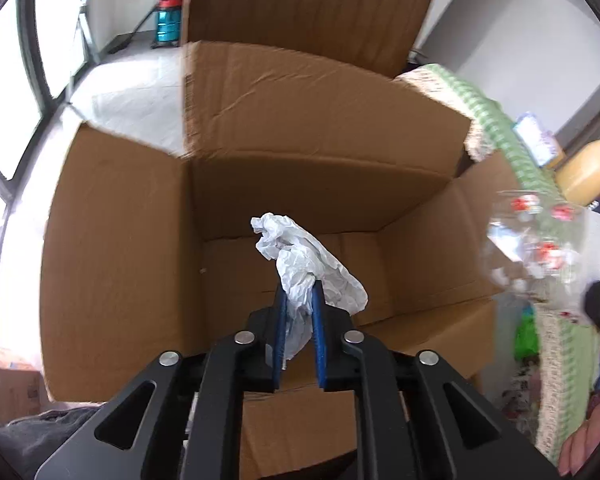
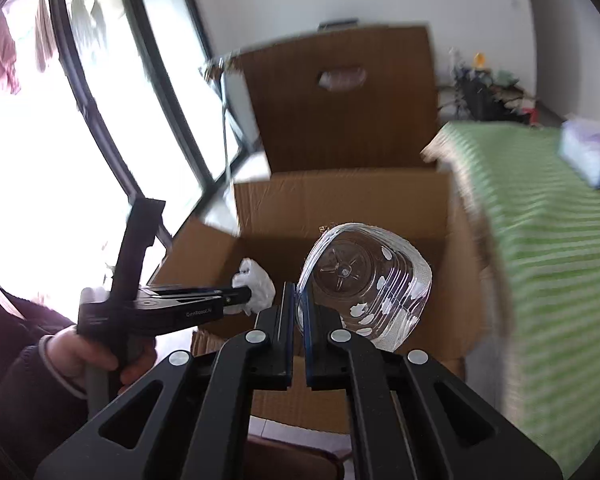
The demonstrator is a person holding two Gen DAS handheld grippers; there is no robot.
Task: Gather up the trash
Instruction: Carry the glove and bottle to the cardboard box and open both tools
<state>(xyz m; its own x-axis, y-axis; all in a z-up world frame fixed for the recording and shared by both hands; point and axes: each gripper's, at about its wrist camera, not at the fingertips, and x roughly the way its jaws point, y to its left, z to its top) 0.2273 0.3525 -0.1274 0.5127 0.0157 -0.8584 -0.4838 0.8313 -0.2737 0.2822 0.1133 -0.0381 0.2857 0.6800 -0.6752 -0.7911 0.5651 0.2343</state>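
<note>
A crumpled white paper point(image 1: 324, 264) is pinched between the blue pads of my left gripper point(image 1: 299, 294), which hangs over the open cardboard box point(image 1: 120, 240). My right gripper point(image 2: 299, 296) is shut on the rim of a clear plastic container point(image 2: 364, 284) with white spots, held above the same box point(image 2: 340, 200). The right wrist view shows the left gripper point(image 2: 246, 294) side-on at the left, held by a hand point(image 2: 88, 348), with the paper point(image 2: 256, 284) at its tip. The container point(image 1: 532, 240) appears blurred at the right of the left wrist view.
The box's tall rear flap point(image 1: 308, 12) has a handle cutout. To the right of the box lies a green striped cloth point(image 2: 548, 240) with a tissue pack point(image 2: 588, 152) on it. Large windows point(image 2: 40, 160) are to the left. A red and teal vacuum point(image 1: 168, 16) stands far back.
</note>
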